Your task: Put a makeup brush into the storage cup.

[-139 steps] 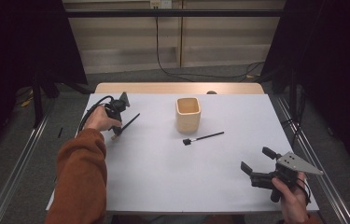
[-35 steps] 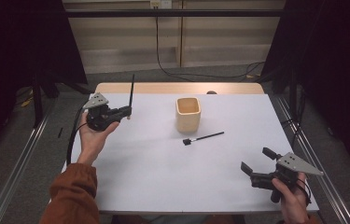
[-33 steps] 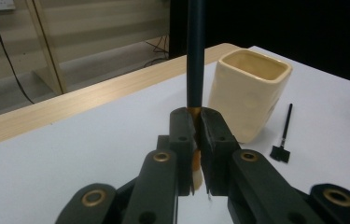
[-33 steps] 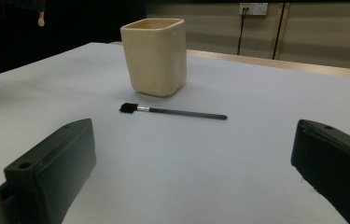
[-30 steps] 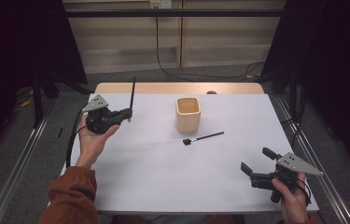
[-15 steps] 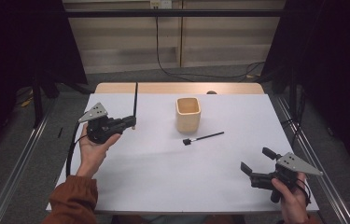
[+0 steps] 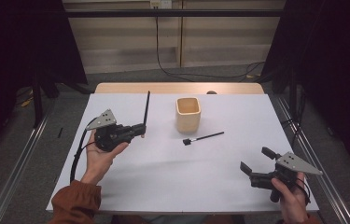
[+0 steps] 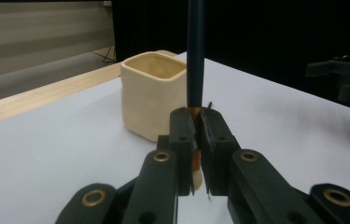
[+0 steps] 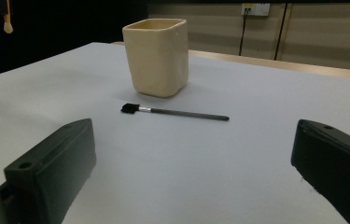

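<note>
White table (image 7: 163, 186), dark curtains around.
My left claw (image 7: 141, 129) clenches a brush (image 7: 146, 106) beside the cup (image 7: 188, 113); my right claw (image 7: 255, 163) gapes near the front edge.

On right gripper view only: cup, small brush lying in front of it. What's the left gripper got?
Observer: The left gripper is shut on a long dark-handled brush.
Operator: Where on the brush?
Observer: Low down. In the left gripper view the fingers clamp it at the gold band, and the handle rises above them.
Operator: Over the cup?
Observer: No. In the high view it is off to the left of the cup, above bare table.
</note>
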### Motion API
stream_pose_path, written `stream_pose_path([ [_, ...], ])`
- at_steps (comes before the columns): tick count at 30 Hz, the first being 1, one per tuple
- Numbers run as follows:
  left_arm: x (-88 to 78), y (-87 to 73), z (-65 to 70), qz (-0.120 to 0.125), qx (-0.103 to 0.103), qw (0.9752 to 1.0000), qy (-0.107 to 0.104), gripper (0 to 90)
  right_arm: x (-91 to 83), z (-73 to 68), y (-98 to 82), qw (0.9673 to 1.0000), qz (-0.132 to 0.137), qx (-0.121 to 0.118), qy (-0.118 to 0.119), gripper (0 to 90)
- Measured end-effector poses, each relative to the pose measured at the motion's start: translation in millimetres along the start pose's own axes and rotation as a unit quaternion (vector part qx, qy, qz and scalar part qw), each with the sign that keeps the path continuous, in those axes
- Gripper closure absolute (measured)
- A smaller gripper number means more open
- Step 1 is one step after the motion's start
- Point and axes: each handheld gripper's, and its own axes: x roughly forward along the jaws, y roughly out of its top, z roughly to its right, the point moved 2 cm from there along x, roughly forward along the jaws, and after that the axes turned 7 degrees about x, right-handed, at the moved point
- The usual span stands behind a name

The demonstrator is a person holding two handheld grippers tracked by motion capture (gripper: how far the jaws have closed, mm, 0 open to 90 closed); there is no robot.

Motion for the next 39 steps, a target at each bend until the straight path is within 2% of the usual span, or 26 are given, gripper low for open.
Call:
stream_pose_path([
  [8,5.0,-0.3,16.0,-0.007,0.011,0.9995,-0.030,84.2,0.0,0.5,-0.1,1.0000,-0.001,-0.001,-0.002,0.0],
  [14,10.1,-0.3,22.4,-0.008,0.008,0.9987,-0.050,84.2,-1.7,0.1,-0.5,1.0000,-0.001,-0.003,-0.003,0.0],
  [16,14.3,-1.0,26.5,-0.016,0.006,0.9980,-0.061,84.2,-2.4,-0.2,-0.7,1.0000,-0.001,-0.001,-0.004,0.0],
  [23,20.0,3.6,33.5,-0.032,0.006,0.9963,-0.079,84.3,-3.4,0.0,-0.8,1.0000,0.000,-0.003,-0.004,0.0],
  [30,21.9,15.0,35.7,-0.057,0.013,0.9948,-0.083,84.3,-1.2,-0.8,-0.7,1.0000,-0.003,-0.004,-0.002,0.0],
  [31,23.0,19.2,37.3,-0.062,0.021,0.9938,-0.090,84.2,-0.9,-0.7,-0.7,1.0000,-0.004,-0.005,-0.001,0.0],
  [34,24.8,22.6,38.7,-0.067,0.017,0.9929,-0.097,84.2,-0.6,-0.5,-0.7,1.0000,-0.005,-0.007,-0.001,0.0],
  [35,27.3,25.6,40.4,-0.080,0.017,0.9911,-0.105,84.3,-0.2,-0.7,-0.7,1.0000,-0.006,-0.002,0.001,0.0],
  [36,27.3,25.6,40.4,-0.080,0.017,0.9911,-0.105,84.3,-0.2,-0.6,-0.6,1.0000,-0.006,-0.002,0.001,0.0],
  [37,29.3,26.9,41.9,-0.093,0.021,0.9892,-0.111,84.2,-0.3,-0.6,-0.5,1.0000,-0.005,0.000,0.000,0.0],
  [38,34.2,29.0,44.5,-0.129,0.018,0.9829,-0.131,84.2,-0.3,-0.3,-0.5,1.0000,-0.004,0.001,0.000,0.0],
  [39,35.9,30.2,46.4,-0.146,0.029,0.9805,-0.128,84.2,-0.2,0.0,-0.6,1.0000,-0.004,0.002,0.001,0.0],
])
